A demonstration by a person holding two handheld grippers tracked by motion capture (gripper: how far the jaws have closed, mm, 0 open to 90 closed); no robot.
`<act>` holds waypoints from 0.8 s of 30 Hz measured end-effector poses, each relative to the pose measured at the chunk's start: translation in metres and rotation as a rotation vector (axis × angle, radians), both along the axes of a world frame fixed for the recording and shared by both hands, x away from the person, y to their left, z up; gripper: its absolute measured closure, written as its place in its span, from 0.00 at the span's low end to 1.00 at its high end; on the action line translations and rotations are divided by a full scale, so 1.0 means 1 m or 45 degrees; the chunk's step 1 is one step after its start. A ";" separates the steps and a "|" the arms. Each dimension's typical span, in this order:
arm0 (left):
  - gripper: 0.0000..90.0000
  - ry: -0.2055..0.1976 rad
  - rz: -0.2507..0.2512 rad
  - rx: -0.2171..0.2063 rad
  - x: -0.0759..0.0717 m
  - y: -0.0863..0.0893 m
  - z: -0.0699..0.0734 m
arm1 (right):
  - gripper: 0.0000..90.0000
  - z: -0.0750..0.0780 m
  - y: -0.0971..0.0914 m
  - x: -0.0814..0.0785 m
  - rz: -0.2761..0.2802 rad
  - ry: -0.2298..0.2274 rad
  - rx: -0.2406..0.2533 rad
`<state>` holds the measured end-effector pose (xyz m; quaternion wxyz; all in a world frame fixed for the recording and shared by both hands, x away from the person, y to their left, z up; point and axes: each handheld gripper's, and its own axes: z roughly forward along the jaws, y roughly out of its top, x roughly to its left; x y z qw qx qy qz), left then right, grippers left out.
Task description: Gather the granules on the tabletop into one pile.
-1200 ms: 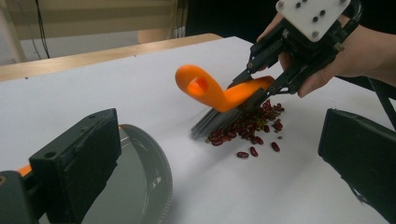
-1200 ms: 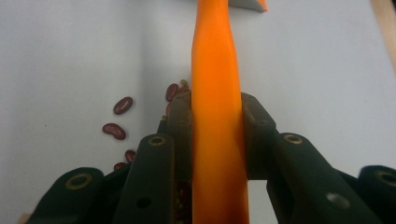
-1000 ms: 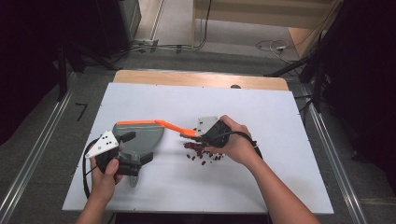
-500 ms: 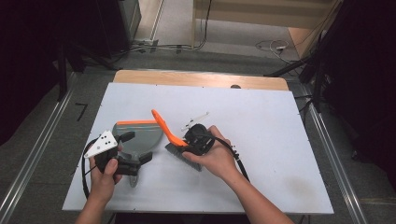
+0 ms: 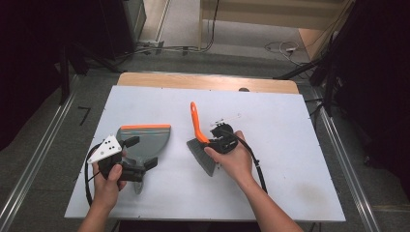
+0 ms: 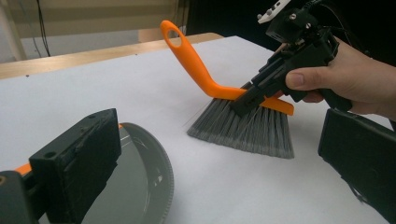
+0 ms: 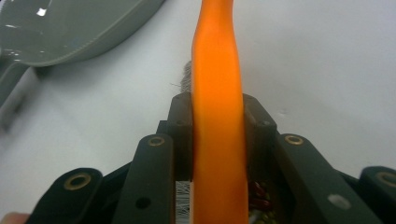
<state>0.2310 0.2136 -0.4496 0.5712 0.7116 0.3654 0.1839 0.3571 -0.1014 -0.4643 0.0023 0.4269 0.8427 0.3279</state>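
A hand brush with an orange handle (image 5: 195,122) and grey bristles (image 6: 247,131) is on the white table, bristles touching the surface and handle pointing up and away. My right gripper (image 5: 213,143) is shut on the handle just above the bristles; the orange handle (image 7: 217,93) runs between its two jaws. A few small red bits (image 7: 258,192) show under those jaws. A grey dustpan (image 5: 145,139) with an orange front lip lies flat to the brush's left. My left gripper (image 5: 141,152) hovers over the pan's rear, jaws wide apart with nothing between them.
A wooden strip (image 5: 208,82) runs along the table's far edge. Metal rails (image 5: 34,164) flank the table on both sides, and cables (image 5: 193,48) lie on the floor beyond. Bare white tabletop (image 5: 290,125) stretches to the right of the brush.
The right gripper has swung the brush: its handle pointed left toward the dustpan, now it points away. The dark red bits on the table are now covered by brush and hand. The left gripper stayed put.
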 end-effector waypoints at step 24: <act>0.00 -0.001 0.005 -0.005 0.000 0.002 0.000 | 0.75 -0.002 -0.043 0.011 -0.131 -0.007 -0.014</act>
